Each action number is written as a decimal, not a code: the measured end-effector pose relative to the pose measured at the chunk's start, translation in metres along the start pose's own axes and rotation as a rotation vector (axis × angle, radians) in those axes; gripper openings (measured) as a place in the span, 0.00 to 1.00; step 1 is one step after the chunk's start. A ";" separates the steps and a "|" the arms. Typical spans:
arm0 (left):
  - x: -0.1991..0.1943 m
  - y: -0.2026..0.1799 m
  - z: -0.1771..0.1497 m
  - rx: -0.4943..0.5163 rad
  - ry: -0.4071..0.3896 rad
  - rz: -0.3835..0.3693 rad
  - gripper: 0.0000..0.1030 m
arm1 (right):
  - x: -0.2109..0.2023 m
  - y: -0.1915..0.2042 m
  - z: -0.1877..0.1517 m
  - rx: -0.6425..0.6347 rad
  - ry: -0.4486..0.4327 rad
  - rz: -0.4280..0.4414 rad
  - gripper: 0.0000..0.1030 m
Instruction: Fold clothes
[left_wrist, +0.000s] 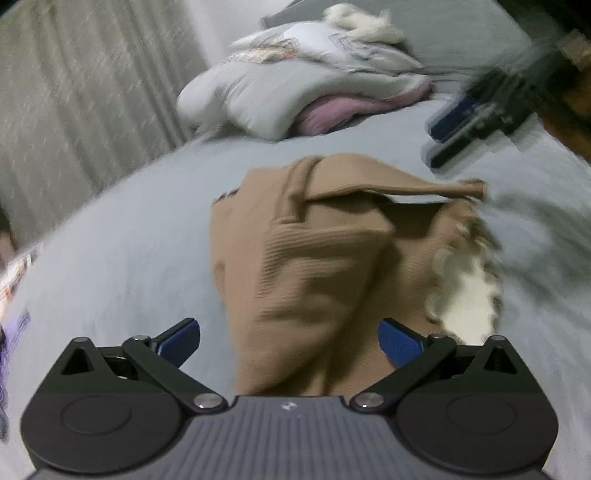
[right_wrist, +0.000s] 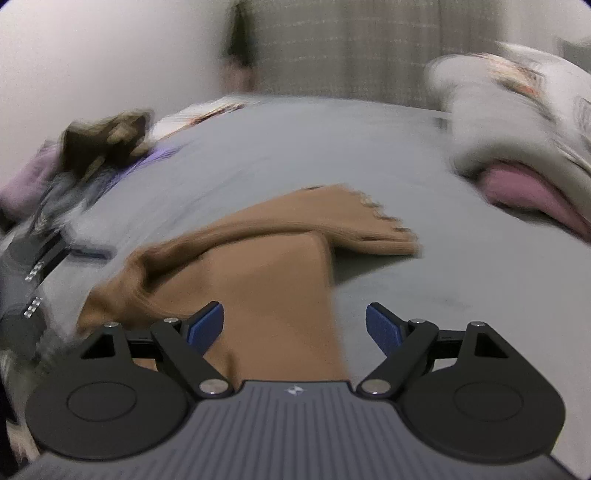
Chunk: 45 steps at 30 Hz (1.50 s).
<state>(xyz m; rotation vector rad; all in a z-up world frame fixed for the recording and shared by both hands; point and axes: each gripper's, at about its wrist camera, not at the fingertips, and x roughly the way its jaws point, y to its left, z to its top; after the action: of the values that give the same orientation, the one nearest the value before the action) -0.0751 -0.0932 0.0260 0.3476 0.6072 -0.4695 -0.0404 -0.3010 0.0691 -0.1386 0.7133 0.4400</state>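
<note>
Left gripper (left_wrist: 289, 341): blue pads spread wide, pinching nothing; the tan ribbed garment (left_wrist: 314, 266) runs up between them from under the gripper body without either pad pressing on it. Right gripper (right_wrist: 294, 326): pads likewise spread and empty, with a smooth flat panel of the same tan garment (right_wrist: 273, 280) lying between and just ahead of them, nearer the left-hand pad. Ahead of the left gripper the garment is bunched, one sleeve (left_wrist: 406, 190) thrown across towards the right, and a cream fleecy lining (left_wrist: 469, 295) shows at its right edge. Ahead of the right gripper a sleeve with a ragged hem (right_wrist: 376, 225) crosses over the flat panel. The garment rests on a grey bed sheet (left_wrist: 122, 251). Farther out from the left gripper lie a white quilt over pink fabric (left_wrist: 303, 92) and, to the right, the other gripper, blurred. Both views are smeared, so fine contact is hard to judge. Risks, as a judgement: closing on the bunched layers may catch several thicknesses or the sheet beneath, dragging the whole piece instead of one edge; the loose crossed sleeve may slip out and spoil the fold; an uneven grasp by the two grippers would skew the crease.
</note>
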 end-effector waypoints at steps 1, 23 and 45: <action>0.003 0.011 0.001 -0.090 0.010 -0.045 0.51 | 0.006 0.004 0.003 0.001 0.024 -0.013 0.61; -0.215 0.180 0.068 -0.707 -0.660 -0.193 0.10 | -0.213 0.045 0.038 0.084 -0.859 -0.650 0.07; -0.063 -0.107 0.040 0.196 -0.127 -0.218 0.78 | -0.119 -0.028 -0.013 0.338 -0.307 -0.695 0.62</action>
<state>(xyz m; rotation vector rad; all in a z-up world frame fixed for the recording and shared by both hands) -0.1576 -0.1811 0.0768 0.4359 0.4779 -0.7583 -0.1153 -0.3708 0.1366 0.0058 0.3905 -0.3219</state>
